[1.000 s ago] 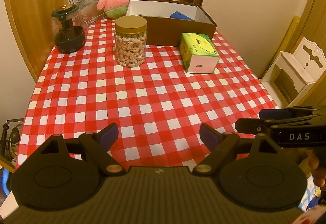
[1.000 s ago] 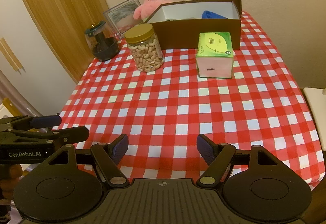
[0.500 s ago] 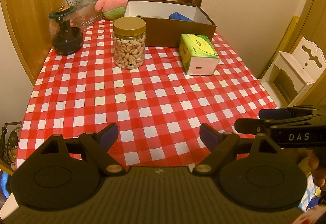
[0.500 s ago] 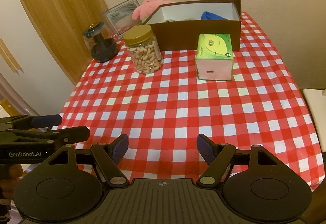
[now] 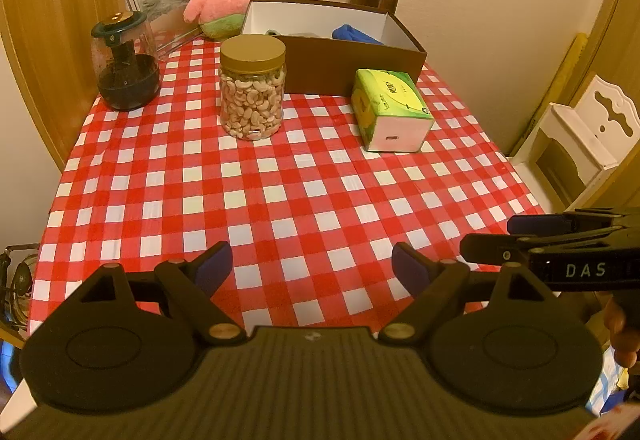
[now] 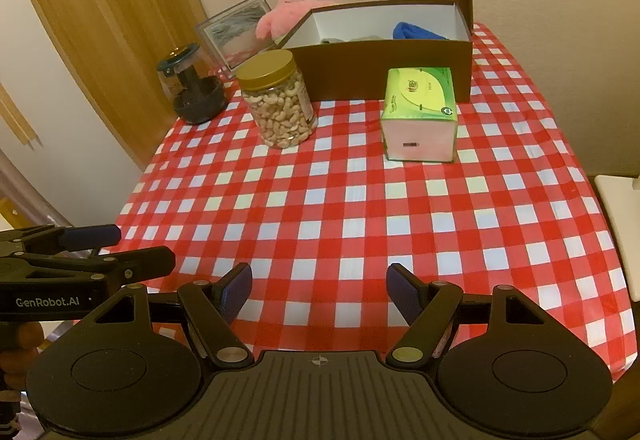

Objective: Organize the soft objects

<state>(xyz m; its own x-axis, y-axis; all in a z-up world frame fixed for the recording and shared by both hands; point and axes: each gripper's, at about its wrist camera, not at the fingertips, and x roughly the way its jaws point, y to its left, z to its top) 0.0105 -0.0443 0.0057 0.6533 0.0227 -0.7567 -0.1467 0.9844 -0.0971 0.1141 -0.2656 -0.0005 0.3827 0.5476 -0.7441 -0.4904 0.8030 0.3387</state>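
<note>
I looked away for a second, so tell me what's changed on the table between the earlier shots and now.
Both claws, the left claw and the right claw, have eased forward toward the far end of the table, so the cashew jar and tissue box sit nearer in view. Both stay open and empty. Nothing was grasped or released; the pink plush and brown box haven't moved.

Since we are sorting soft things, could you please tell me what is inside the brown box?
The brown box holds a blue cloth at its right end and something grey beside it. Its front wall hides the bottom, so anything lower cannot be seen.
</note>
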